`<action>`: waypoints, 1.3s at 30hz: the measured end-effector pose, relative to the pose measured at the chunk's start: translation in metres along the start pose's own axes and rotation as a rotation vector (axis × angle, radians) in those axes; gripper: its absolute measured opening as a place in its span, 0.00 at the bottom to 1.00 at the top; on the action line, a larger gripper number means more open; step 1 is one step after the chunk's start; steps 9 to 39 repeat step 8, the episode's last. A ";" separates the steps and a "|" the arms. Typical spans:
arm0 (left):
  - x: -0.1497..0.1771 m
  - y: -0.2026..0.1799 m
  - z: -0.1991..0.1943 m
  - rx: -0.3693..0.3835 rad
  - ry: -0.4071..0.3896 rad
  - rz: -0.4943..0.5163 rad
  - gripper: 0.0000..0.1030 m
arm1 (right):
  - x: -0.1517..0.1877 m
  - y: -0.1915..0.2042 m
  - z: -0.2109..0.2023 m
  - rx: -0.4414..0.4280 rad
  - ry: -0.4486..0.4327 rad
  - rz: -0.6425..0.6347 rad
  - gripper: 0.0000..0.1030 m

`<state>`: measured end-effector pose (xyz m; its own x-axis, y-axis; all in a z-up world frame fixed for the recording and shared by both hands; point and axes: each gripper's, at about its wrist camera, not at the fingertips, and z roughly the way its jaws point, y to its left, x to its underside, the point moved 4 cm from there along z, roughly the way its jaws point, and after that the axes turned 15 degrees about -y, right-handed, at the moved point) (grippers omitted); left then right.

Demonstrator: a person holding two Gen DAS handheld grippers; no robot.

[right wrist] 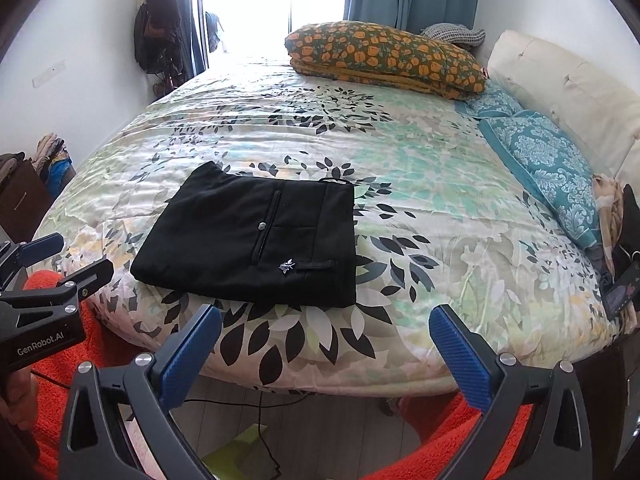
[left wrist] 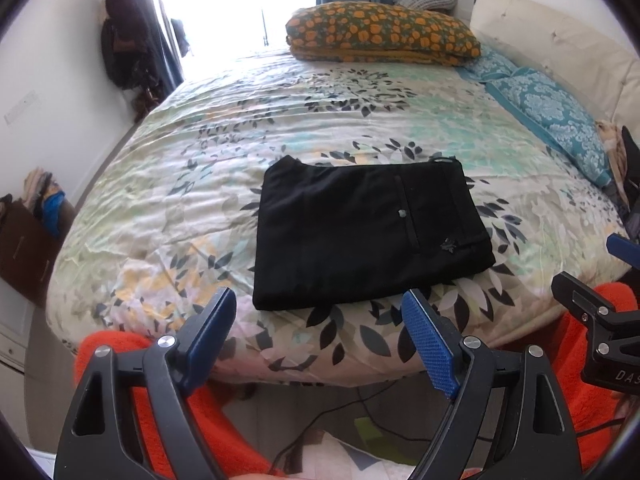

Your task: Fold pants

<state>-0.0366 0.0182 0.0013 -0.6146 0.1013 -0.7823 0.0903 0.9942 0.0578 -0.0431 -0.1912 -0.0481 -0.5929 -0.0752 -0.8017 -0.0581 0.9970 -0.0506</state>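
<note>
The black pants (left wrist: 368, 232) lie folded into a flat rectangle on the floral bedspread (left wrist: 200, 184) near the front edge of the bed; they also show in the right wrist view (right wrist: 256, 240). My left gripper (left wrist: 320, 320) is open and empty, held in front of the pants just off the bed's front edge. My right gripper (right wrist: 324, 332) is open and empty, held off the front edge to the right of the pants. The right gripper shows at the right edge of the left wrist view (left wrist: 600, 312), and the left gripper at the left edge of the right wrist view (right wrist: 52, 276).
An orange-flowered pillow (left wrist: 384, 32) lies at the far side of the bed. Teal pillows (left wrist: 552, 120) and a cream headboard (left wrist: 560, 40) run along the right. Cables and papers (left wrist: 360, 424) lie on the floor below. Clothes hang on the left wall (left wrist: 124, 36).
</note>
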 end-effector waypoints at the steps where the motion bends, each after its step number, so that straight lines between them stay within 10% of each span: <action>1: 0.000 0.000 0.000 0.006 0.003 -0.004 0.84 | 0.001 0.001 0.001 -0.002 0.004 -0.002 1.00; 39: 0.006 0.001 0.003 0.004 0.032 -0.011 0.84 | 0.003 0.013 0.000 -0.032 0.005 -0.022 1.00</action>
